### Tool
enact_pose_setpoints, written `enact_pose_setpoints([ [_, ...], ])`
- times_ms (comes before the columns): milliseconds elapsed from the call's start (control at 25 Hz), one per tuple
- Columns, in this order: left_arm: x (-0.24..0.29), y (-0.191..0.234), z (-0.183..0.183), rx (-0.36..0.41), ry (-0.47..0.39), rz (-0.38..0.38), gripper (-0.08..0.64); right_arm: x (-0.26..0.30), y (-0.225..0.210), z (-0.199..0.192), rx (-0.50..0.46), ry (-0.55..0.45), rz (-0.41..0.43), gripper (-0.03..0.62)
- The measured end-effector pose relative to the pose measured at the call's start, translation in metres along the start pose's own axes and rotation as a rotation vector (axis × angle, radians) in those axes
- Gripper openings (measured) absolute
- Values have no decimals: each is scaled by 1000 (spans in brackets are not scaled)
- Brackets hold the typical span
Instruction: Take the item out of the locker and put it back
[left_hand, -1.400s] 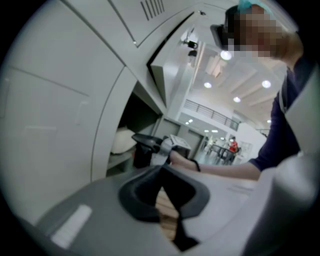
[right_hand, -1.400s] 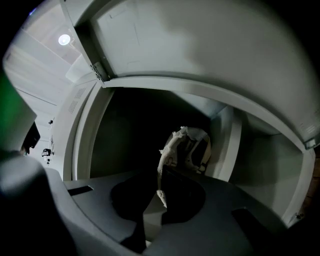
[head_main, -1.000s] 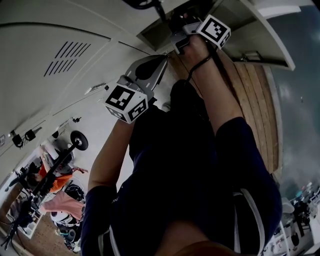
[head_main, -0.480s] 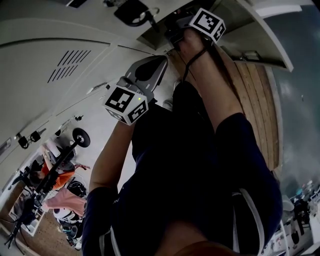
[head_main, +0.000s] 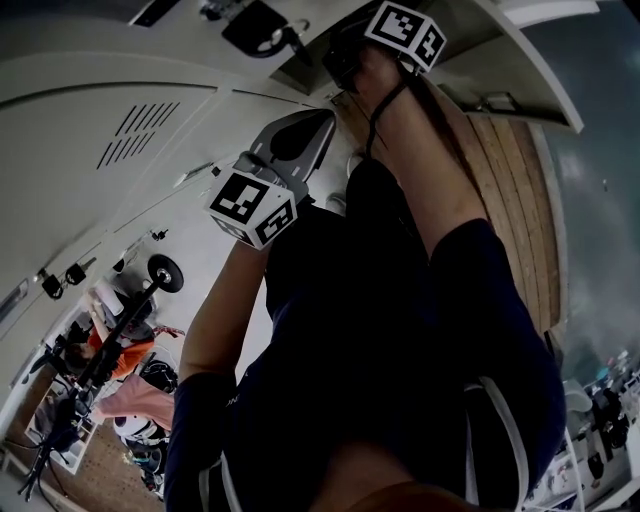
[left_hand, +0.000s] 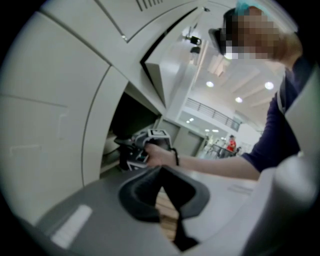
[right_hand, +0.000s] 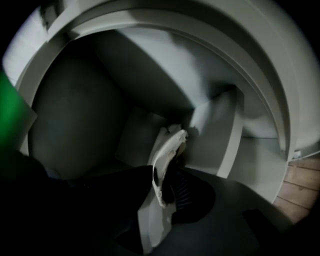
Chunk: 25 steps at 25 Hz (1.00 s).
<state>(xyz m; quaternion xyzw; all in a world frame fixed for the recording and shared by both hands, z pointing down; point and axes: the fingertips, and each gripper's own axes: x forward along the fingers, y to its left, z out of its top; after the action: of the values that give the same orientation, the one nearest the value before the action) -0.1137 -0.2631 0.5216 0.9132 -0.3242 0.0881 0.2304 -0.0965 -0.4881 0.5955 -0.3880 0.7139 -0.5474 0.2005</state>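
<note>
Right gripper (right_hand: 166, 174) is inside the compartment of the pale grey metal locker (right_hand: 75, 105), its jaws at a moderate spread after just opening. Between them stands the thin white sheet-like item (right_hand: 172, 142), which has a rough, torn-looking edge and is upright on edge. The item leans against one dark jaw, and a dark gap separates it from the ribbed pad (right_hand: 184, 192) of the other, so neither pad clamps it. Whether its lower edge rests on the compartment floor cannot be seen. Left gripper (left_hand: 161, 175) is outside the locker, below the open locker door (left_hand: 175, 75) and above the wooden plank floor (left_hand: 167, 222), with its jaw tips drawn together on nothing. The step in hand appears to be the release that completes the return. The next move calls for enough spread to clear both faces of the item, then a straight withdrawal along the jaw line so that no pad drags or topples it.
</note>
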Motion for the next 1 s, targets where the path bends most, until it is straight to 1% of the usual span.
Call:
enact_pose_setpoints([
  [80, -1, -2, 1, -3, 4, -2, 3, -1, -1, -3, -14, 18, -25, 112],
  [240, -2, -4, 4, -11, 5, -2, 4, -5, -3, -6, -28, 31, -58, 142],
  [320, -3, -5, 6, -15, 6, 1, 4, -6, -2, -6, -33, 34, -70, 170],
  [640, -7, -14, 16, -22, -7, 8, 3, -23, 4, -6, -27, 26, -84, 173],
  [1000, -25, -43, 23, -12, -22, 11, 3, -56, 22, -13, -27, 25, -64, 172],
])
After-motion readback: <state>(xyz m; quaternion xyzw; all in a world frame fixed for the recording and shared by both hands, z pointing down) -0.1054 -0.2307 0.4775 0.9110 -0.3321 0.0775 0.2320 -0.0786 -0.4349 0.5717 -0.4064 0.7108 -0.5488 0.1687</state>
